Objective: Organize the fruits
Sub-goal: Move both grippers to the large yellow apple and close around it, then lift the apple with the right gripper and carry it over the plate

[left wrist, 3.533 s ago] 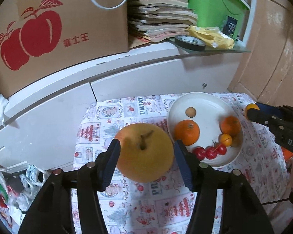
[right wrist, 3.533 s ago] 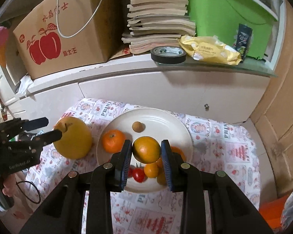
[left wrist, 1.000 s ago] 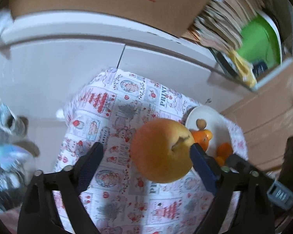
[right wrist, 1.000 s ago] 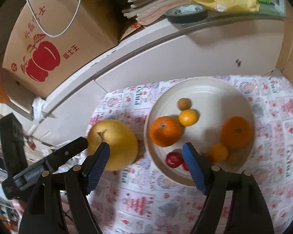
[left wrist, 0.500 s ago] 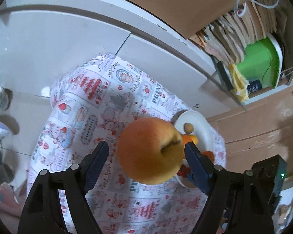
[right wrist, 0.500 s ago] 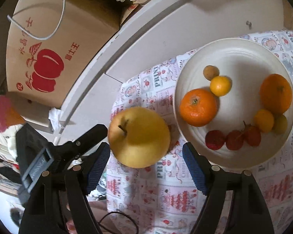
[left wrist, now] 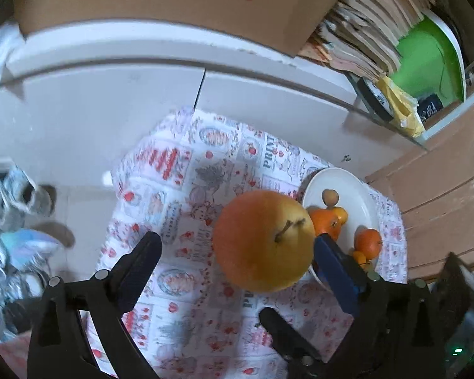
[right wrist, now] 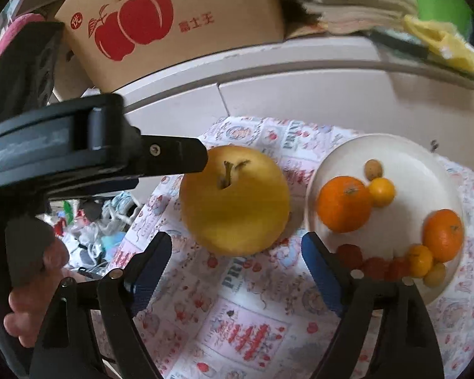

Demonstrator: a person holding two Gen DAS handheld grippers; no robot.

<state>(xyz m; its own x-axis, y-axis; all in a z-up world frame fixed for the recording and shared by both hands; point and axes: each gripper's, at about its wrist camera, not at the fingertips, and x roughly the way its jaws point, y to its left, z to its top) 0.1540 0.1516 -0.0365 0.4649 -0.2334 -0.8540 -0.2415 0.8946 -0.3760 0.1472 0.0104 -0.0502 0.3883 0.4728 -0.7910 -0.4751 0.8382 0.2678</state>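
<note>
Nearest the lenses: the left gripper (left wrist: pixel 237 252) has just been opening; its jaws stand wide, the big pear (left wrist: pixel 264 240) between them with a clear gap at the black finger (left wrist: pixel 142 260) and the fruit close against, or just off, the blue pad.
Right gripper (right wrist: pixel 237 259): also just been opening, jaws spread wide and gripping nothing, the pear lying just beyond the tips; 3.5 s ago it was clamped on an orange, which is gone from its jaws.
What changed: 3.5 s ago the left jaws were clamped on the pear; now they are released and the fruit sits on the cloth, just beside the plate.
Meaning for the task: the pear appears set down outside the dish; judged from the right gripper's wide stance, it may be lining up to take the fruit over.
Pear: large, round, smooth yellow skin blushing orange, short brown stem pointing up.
Tablecloth (right wrist: pixel 246 315): thin printed fabric, red-and-white patchwork motifs, lying flat.
Plate (right wrist: pixel 417 170): round, glossy white, shallow rim.
On the plate: two oranges (right wrist: pixel 344 203) with dimpled peel, small yellow fruits, a brown nut-like ball and a row of red cherry tomatoes (right wrist: pixel 374 265).
Behind: white cabinet (left wrist: pixel 268 101), matte and scuffed.
Farthest: cardboard apple box (right wrist: pixel 161 22) with red print, stacked papers, green bin.
</note>
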